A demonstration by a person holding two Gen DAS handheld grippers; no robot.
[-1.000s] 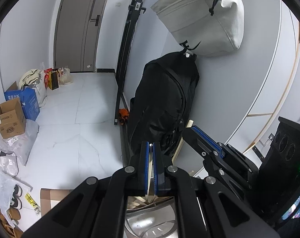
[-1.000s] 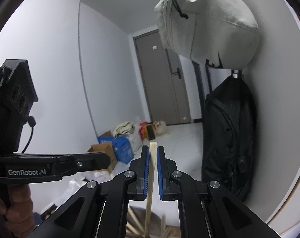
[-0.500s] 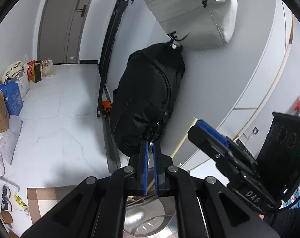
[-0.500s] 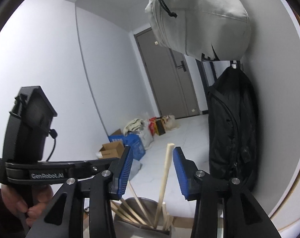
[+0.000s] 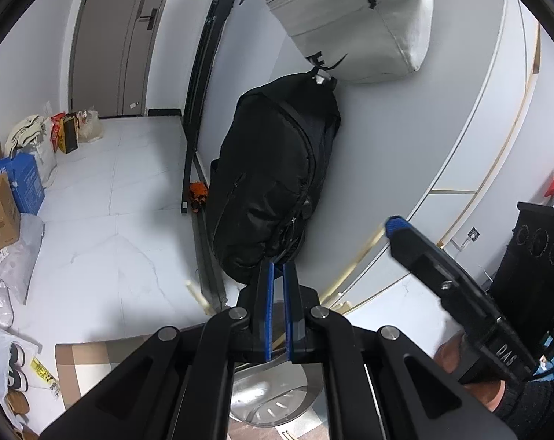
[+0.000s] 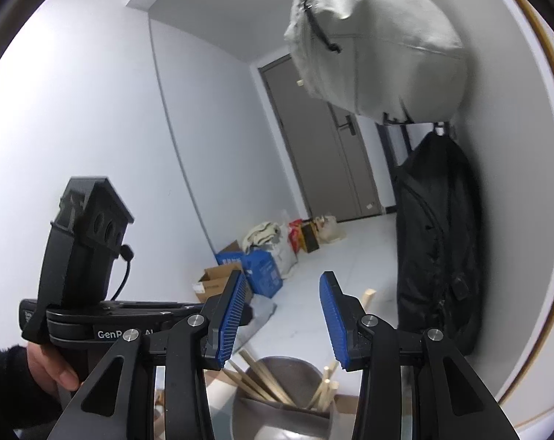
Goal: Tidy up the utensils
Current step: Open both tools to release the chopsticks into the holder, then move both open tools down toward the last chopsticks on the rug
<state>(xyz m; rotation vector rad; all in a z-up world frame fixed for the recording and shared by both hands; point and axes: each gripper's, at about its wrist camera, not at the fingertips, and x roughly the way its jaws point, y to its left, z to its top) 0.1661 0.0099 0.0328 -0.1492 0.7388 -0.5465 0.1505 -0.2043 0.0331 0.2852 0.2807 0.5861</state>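
A steel utensil holder [image 6: 282,385] stands below my right gripper [image 6: 282,321], with several wooden chopsticks [image 6: 260,374] leaning inside it. My right gripper is open and empty above the holder; one chopstick end [image 6: 368,297] sticks up just past its right finger. My left gripper [image 5: 276,304] is shut with only a thin gap and holds nothing I can see. Below it lies the shiny metal holder [image 5: 277,399]. Chopsticks [image 5: 353,264] lean out beside it. The right gripper [image 5: 441,275] shows at the right of the left wrist view, the left gripper [image 6: 90,275] at the left of the right wrist view.
A black backpack [image 5: 273,183] and a grey bag [image 5: 353,25] hang on the wall ahead. Cardboard boxes [image 5: 0,212], a blue box [image 5: 20,179] and bags lie along the left of the white floor. A grey door [image 6: 324,150] closes the hallway.
My right gripper opened and let go of the chopstick, which now leans in the holder. Both grippers shifted; the left view tilted down and left.
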